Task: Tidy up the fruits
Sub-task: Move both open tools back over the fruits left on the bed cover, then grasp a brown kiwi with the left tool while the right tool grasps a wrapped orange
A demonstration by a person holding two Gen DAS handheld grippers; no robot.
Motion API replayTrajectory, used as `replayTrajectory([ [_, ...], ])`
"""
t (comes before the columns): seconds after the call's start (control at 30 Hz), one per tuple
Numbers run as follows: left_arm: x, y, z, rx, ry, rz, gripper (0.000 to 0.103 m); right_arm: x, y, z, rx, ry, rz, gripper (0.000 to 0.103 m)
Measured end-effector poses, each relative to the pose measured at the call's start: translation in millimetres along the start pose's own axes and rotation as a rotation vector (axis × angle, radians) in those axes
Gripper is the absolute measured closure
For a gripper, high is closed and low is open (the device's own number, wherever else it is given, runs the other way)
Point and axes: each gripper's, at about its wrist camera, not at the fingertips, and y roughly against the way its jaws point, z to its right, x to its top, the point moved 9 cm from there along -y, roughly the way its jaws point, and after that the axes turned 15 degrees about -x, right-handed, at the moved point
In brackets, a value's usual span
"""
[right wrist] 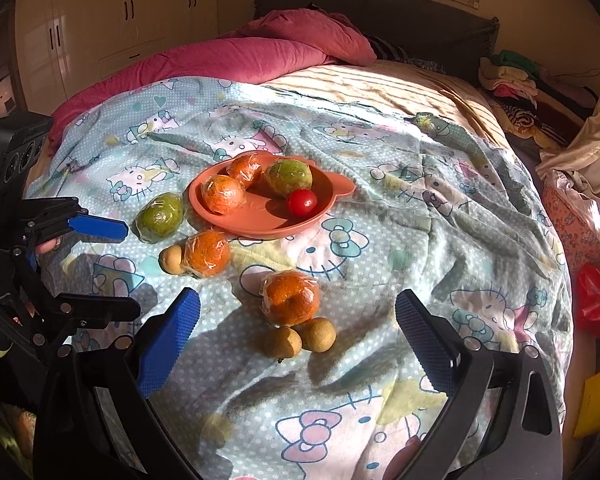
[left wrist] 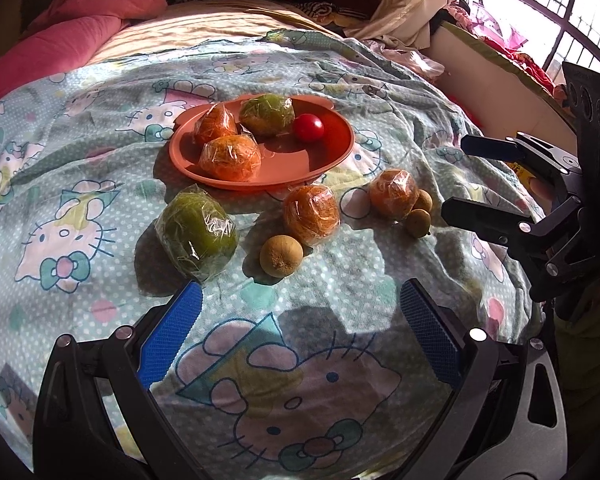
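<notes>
While plate (left wrist: 300,168) holds four fruits — two wrapped oranges, wrapped green fruit (left wrist: 266,114), tomato (left wrist: 308,127) — task about half done. Left on bedsheet (left wrist: 100,208): green fruit (left wrist: 198,236), two oranges (left wrist: 311,213) (left wrist: 394,192), three small brown fruits. Left gripper (left wrist: 300,332) jaws apart, empty, nearest green fruit. Right gripper (right wrist: 298,336) apart, empty, over orange (right wrist: 291,297) and brown pair.

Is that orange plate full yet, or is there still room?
Partly full: the plate holds four fruits, with bare space at its front.
</notes>
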Motion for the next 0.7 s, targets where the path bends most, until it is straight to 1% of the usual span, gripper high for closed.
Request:
replayTrajectory([
  [0.17, -2.4, -5.7, -3.0, 0.002, 0.003, -0.008, 0.01, -4.3, -7.7, 2.1, -0.011, 0.01, -0.023, 0.005],
  [0.23, -3.5, -7.4, -3.7, 0.002, 0.003, -0.011, 0.014, -6.0, -11.1, 3.3, -0.012, 0.011, -0.03, 0.005],
  [0.27, -3.6, -8.0, -3.4, -0.001, 0.001, -0.012, 0.018, -6.7, -12.8, 3.7, -0.013, 0.013, -0.034, 0.005],
  [0.33, -3.5, -9.0, -3.3, -0.008, 0.0, -0.011, 0.019, -6.9, -16.1, 3.1, -0.005, 0.019, -0.037, 0.006],
  [0.4, -3.4, -9.7, -4.3, -0.013, 0.004, -0.012, 0.027, -7.1, -19.3, 1.9, -0.007, 0.031, -0.037, 0.006],
  [0.47, -2.7, -10.6, -5.3, -0.016, 0.005, -0.012, 0.03, -7.3, -21.7, -0.6, -0.01, 0.055, -0.03, 0.008],
  [0.5, -2.3, -10.7, -5.5, -0.017, 0.005, -0.01, 0.032, -8.1, -23.4, -1.5, -0.013, 0.065, -0.033, 0.011],
  [0.53, -1.8, -10.7, -5.6, -0.02, 0.006, -0.007, 0.034, -8.8, -25.2, -2.4, -0.011, 0.073, -0.037, 0.02],
  [0.57, -1.8, -11.0, -5.8, -0.023, 0.006, -0.008, 0.036, -9.7, -27.2, -3.0, -0.01, 0.079, -0.042, 0.023],
  [0.63, -1.4, -12.1, -6.3, -0.021, 0.005, -0.008, 0.038, -11.4, -30.2, -3.7, -0.009, 0.088, -0.046, 0.027],
  [0.67, -1.3, -12.4, -6.6, -0.021, 0.006, -0.007, 0.041, -11.9, -31.5, -3.6, -0.009, 0.09, -0.049, 0.028],
  [0.7, -0.7, -13.4, -6.8, -0.021, 0.006, -0.009, 0.043, -12.4, -32.7, -3.8, -0.004, 0.091, -0.053, 0.033],
])
